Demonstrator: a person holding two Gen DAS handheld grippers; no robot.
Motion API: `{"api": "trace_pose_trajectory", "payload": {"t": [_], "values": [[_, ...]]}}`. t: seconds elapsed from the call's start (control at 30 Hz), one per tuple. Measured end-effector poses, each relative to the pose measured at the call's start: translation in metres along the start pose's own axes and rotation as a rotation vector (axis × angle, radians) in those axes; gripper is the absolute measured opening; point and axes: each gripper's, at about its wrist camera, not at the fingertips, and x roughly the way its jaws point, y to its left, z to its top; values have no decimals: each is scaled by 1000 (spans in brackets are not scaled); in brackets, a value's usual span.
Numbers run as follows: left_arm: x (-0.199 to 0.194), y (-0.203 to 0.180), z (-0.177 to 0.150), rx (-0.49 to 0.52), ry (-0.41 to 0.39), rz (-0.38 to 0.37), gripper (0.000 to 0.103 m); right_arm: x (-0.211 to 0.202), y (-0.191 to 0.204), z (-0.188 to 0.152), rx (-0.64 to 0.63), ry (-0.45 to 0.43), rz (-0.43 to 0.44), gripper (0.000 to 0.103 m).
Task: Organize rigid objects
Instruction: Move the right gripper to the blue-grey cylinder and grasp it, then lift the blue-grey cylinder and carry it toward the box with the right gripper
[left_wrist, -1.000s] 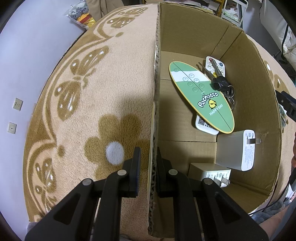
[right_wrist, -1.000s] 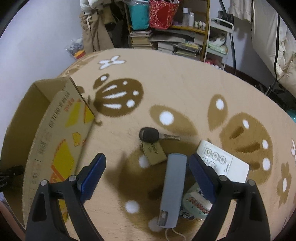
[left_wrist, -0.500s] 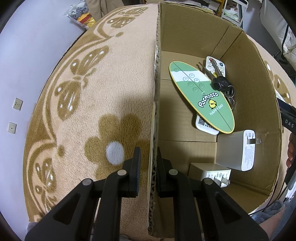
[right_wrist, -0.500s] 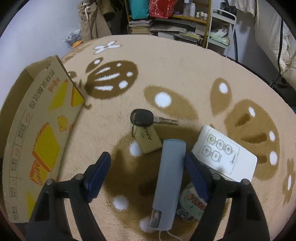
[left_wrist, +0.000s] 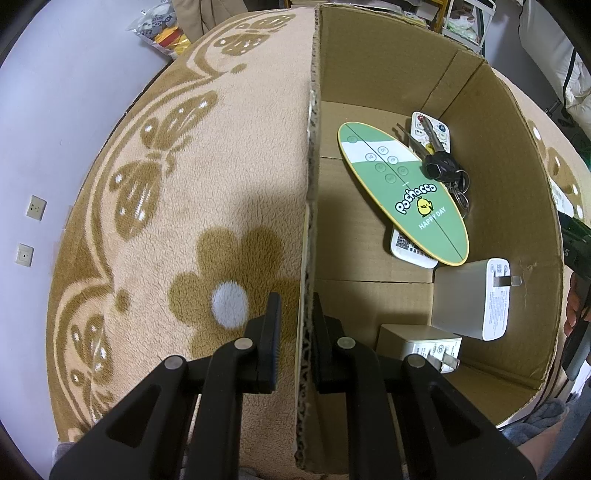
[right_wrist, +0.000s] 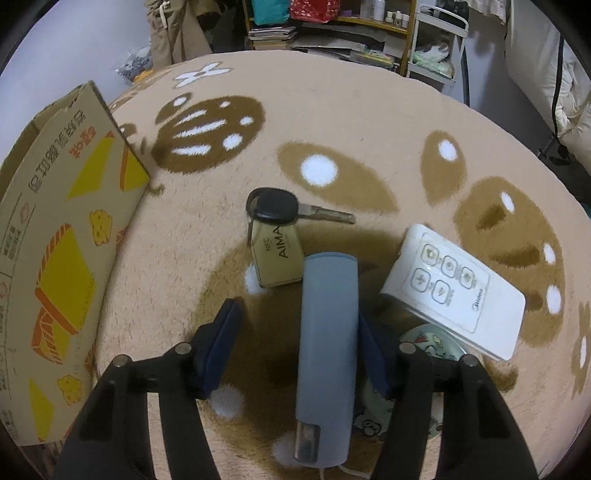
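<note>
We keep the cardboard box (left_wrist: 369, 74) steady on the patterned blanket (left_wrist: 184, 184) with our left gripper (left_wrist: 295, 332), whose jaws straddle the near wall of the box and stand close on either side of the cardboard, though a thin gap on the outer side leaves us unable to say whether they truly pinch it; that view is unchanged over the last second, and the box already holds a green oval remote (left_wrist: 402, 192), a white remote (left_wrist: 430, 131) under a bunch of keys (left_wrist: 441, 168), and two white chargers (left_wrist: 471, 302). What has changed is on the other side: our right gripper (right_wrist: 295, 347) has come down and forward over the blanket, so the grey-blue cylinder (right_wrist: 327, 350), which a second ago lay ahead of the fingertips, now lies between them. We judge this to mean the cylinder is the next piece bound for the box, and that the approach is nearly done. The jaws stand wide apart and nothing is gripped yet. The cylinder lies lengthwise along the gripper's axis, hard against the right pad, with open blanket between it and the left pad, so it sits off-centre. Just beyond its far end lie a black car key (right_wrist: 275, 208) with a tan tag (right_wrist: 279, 254), which the cylinder's end touches or overlaps, and to its right a white wall controller (right_wrist: 458, 291).
</note>
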Motion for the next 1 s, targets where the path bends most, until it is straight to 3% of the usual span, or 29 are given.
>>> {"api": "trace_pose_trajectory", "payload": {"t": [0.1,0.23,0.7,1.0], "values": [[0,0,0,-3,1,-3,13,0,-1,-1,11,1,3,59],[0,0,0,0,-1,0,13,-2,-2,-2,9,-5,-47,29],[0,0,-1,0,-1,0,13,-22,7,-11,-2,-40,-44,29],[0,0,0,-1,0,-1,14,-47,19,-9,-7,-108,-38,29]]}}
